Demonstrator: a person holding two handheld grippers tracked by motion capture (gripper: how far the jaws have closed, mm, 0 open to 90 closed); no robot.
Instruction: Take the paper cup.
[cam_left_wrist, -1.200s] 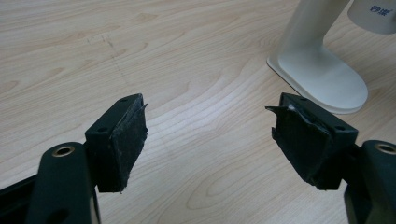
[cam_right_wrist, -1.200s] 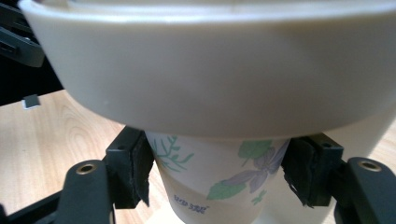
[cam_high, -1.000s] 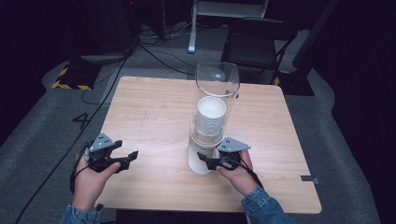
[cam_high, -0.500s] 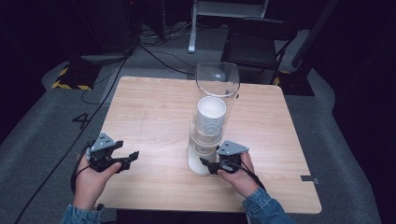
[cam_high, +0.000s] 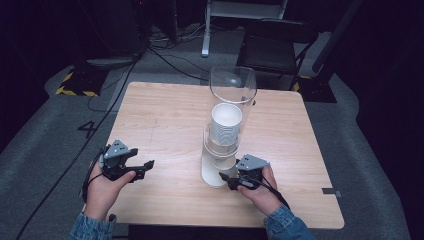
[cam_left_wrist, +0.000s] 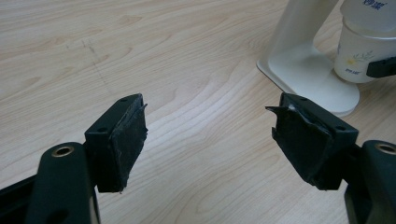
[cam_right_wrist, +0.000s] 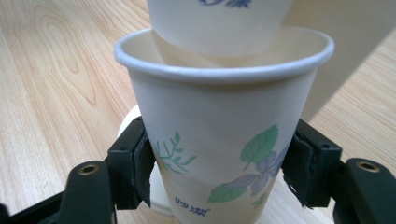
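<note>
A white cup dispenser (cam_high: 214, 172) stands mid-table with a clear tube (cam_high: 232, 85) holding a stack of paper cups (cam_high: 226, 122). In the right gripper view the lowest paper cup (cam_right_wrist: 219, 154), printed with leaves and flowers, hangs just below the one above it. My right gripper (cam_right_wrist: 219, 172) is shut on it, with both pads (cam_right_wrist: 140, 163) pressed against its sides. From above, the right gripper (cam_high: 226, 178) sits at the dispenser's foot. My left gripper (cam_high: 147, 166) rests at the table's left, open and holding nothing (cam_left_wrist: 208, 135), pointing toward the dispenser base (cam_left_wrist: 303, 70) and the cup (cam_left_wrist: 359, 51).
The wooden table (cam_high: 165, 115) is bare to the left of and behind the dispenser. Beyond its far edge, a chair (cam_high: 272, 50) and cables (cam_high: 170, 55) lie on the grey floor.
My right gripper has shifted slightly toward the near edge, still at the bottom cup. The left gripper has stayed put.
</note>
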